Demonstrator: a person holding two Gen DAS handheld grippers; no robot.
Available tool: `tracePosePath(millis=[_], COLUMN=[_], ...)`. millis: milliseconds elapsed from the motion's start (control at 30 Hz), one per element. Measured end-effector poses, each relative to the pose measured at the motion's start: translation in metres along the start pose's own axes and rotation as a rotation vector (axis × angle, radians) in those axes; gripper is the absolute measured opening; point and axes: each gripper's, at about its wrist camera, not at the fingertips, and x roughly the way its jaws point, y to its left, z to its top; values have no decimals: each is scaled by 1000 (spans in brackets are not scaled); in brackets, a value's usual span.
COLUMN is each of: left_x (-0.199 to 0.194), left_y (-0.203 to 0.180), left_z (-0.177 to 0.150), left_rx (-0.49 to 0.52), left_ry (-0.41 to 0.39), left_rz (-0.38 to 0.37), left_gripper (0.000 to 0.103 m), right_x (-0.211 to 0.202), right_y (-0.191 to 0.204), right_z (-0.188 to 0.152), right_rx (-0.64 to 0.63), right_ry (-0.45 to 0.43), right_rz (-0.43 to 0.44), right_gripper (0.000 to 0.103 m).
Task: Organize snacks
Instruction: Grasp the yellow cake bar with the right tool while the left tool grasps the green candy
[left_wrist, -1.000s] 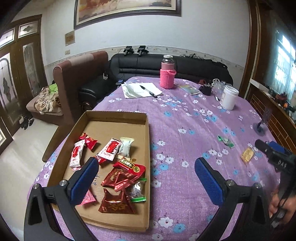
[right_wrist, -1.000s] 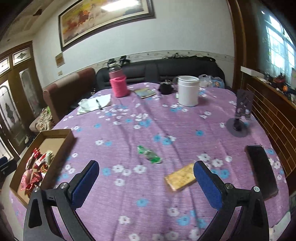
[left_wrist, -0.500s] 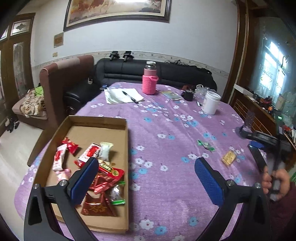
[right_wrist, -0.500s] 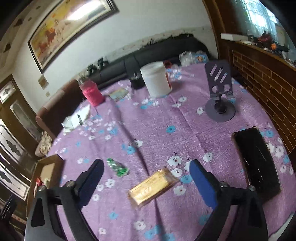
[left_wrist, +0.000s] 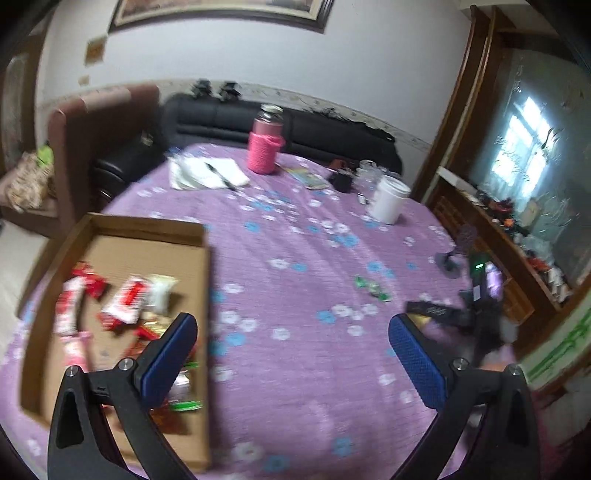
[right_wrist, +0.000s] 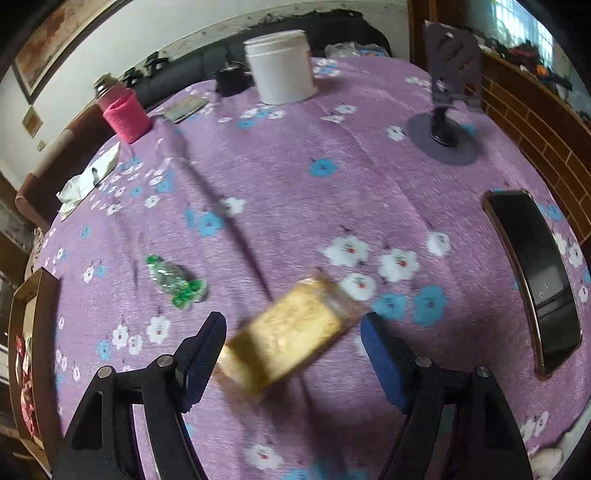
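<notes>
A gold-wrapped snack (right_wrist: 291, 332) lies on the purple flowered tablecloth. My right gripper (right_wrist: 293, 347) is open, low over the cloth, with the gold snack between its blue pads. A green-wrapped candy (right_wrist: 173, 278) lies to its left; it also shows in the left wrist view (left_wrist: 371, 288). A cardboard tray (left_wrist: 122, 229) with several red and white snack packets (left_wrist: 129, 299) sits at the table's left. My left gripper (left_wrist: 291, 350) is open and empty above the table, beside the tray's right wall.
A black phone (right_wrist: 535, 277) lies at the right edge. A phone stand (right_wrist: 447, 122), a white jar (right_wrist: 282, 66), a pink-sleeved bottle (left_wrist: 266, 147) and papers with a pen (left_wrist: 207, 173) stand further back. A sofa and armchair lie beyond the table.
My right gripper has dropped down and forward, so the gold snack now lies between its pads. My left gripper has swung a little to the right; the view is blurred.
</notes>
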Motion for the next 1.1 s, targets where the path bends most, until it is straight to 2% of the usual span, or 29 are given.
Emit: tracePosePath(millis=[33, 67, 100, 300, 333, 400, 500, 667, 733, 767, 800, 867, 900, 1100], left_x=[10, 18, 30, 112, 126, 157, 195, 240, 247, 249, 249, 243, 241, 213], left_y=[-5, -10, -17, -56, -61, -76, -100, -121, -128, -132, -136, -140, -139, -124], left_z=[5, 9, 13, 26, 27, 27, 26, 22, 17, 11, 8, 4, 4, 8], left_rx=[-4, 0, 16, 62, 58, 63, 105, 192, 257, 295, 336, 369, 365, 310], left_ry=[20, 33, 54, 198, 225, 279, 316, 351, 364, 380, 365, 359, 360, 319], left_rz=[-26, -34, -43, -93, -103, -121, -106, -33, -29, -23, -4, -27, -32, -70], left_gripper=[103, 103, 103, 102, 100, 86, 85, 84, 64, 37, 28, 17, 3, 2], right_x=[0, 0, -1, -9, -11, -14, -15, -14, -14, -14, -14, -16, -17, -20], right_y=[3, 6, 11, 2, -3, -16, -28, -27, -28, -28, -28, -30, -29, -28], right_z=[-1, -2, -3, -19, -21, -23, -22, -20, -20, -20, -20, -23, -23, -23], right_rx=[-11, -23, -45, -75, -67, -45, -7, -1, 4, 5, 6, 7, 8, 9], right_ry=[-7, -17, -31, -60, -67, -78, -71, -57, -55, -55, -56, -58, -60, -86], right_rz=[2, 11, 13, 55, 60, 75, 127, 149, 152, 152, 151, 147, 144, 154], right_gripper=[77, 58, 35, 34, 34, 34, 34, 34, 34, 34, 34, 34, 34, 30])
